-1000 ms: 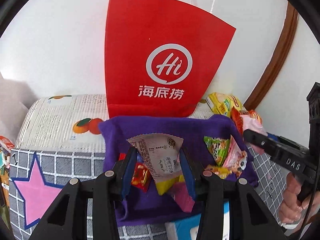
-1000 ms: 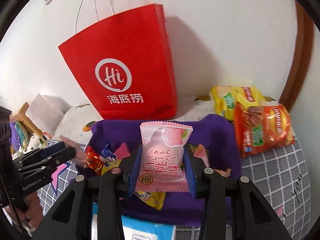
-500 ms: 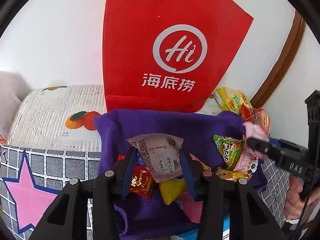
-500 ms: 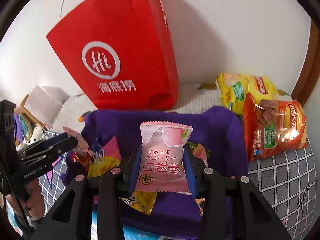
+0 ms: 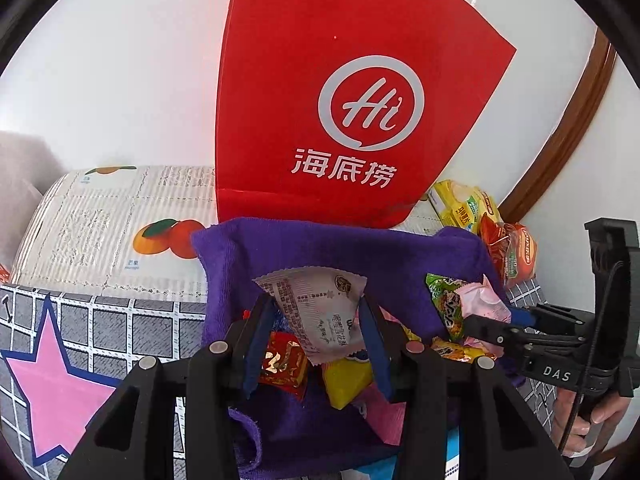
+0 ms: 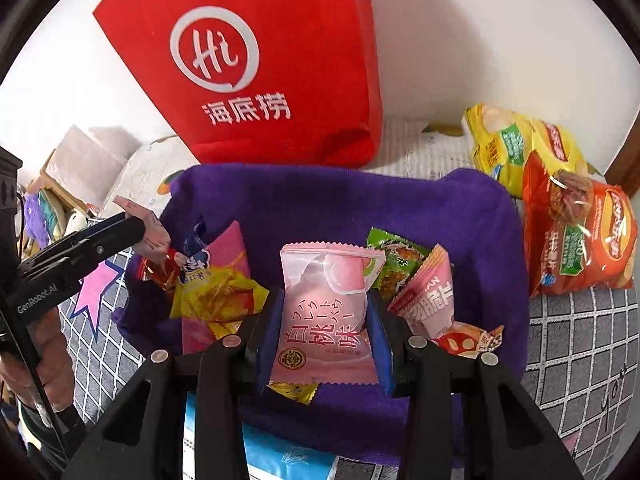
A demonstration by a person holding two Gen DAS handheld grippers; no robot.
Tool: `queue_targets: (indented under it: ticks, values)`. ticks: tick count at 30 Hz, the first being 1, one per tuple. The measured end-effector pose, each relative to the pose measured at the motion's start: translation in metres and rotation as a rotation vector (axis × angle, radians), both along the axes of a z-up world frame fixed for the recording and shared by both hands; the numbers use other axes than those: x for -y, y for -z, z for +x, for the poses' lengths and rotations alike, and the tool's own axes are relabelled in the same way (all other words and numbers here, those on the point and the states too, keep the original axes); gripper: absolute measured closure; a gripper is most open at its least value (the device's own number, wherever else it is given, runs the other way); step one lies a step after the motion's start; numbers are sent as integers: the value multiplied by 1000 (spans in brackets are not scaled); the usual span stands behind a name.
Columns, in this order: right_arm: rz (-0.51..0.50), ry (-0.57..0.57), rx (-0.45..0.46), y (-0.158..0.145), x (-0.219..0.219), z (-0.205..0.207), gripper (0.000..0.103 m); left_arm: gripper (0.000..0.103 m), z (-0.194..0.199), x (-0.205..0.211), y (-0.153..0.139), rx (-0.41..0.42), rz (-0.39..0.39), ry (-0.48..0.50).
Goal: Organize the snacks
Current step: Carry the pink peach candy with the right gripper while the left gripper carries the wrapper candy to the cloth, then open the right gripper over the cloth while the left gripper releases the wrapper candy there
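We have both grippers over the purple cloth [image 6: 320, 200] – snacks piled on it, centre of both frames. Left gripper [image 5: 316, 332] pinches a white packet [image 5: 320, 312] between its blue pads, jaws closed onto it, bottom centre of the left view. Right gripper [image 6: 326, 336] clamps a pink peach packet [image 6: 326, 320] the same way – bottom centre of the right view. Loose on the cloth: a green packet [image 6: 394, 260], a yellow-pink packet [image 6: 216, 292], a small red packet [image 5: 284, 364]. Red paper bag [image 6: 272, 64] stands behind the cloth, top of frame. Two crisp bags [image 6: 560, 208] lie off the cloth, right edge of the right view.
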State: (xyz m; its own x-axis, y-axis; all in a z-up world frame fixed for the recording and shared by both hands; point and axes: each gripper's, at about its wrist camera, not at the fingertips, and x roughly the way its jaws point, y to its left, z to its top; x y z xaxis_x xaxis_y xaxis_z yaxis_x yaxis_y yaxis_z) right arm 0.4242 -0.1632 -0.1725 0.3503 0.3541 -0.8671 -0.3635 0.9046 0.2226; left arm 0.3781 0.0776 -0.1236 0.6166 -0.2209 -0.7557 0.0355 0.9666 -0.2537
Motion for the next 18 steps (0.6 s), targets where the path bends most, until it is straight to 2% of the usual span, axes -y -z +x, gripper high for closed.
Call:
queue_targets:
  ticks: [4, 9, 13, 18]
  values:
    - [-24, -6, -32, 9, -2, 2, 62, 61, 1, -1, 2, -8, -20, 4]
    - [-29, 17, -27, 8, -1, 3, 60, 61, 4, 0, 9, -34, -21, 2]
    - [23, 16, -21, 3, 2, 4, 45, 61, 3, 1, 10, -42, -35, 13]
    - [28, -8, 18, -5, -4, -1, 38, 61, 2, -1, 6, -49, -46, 28]
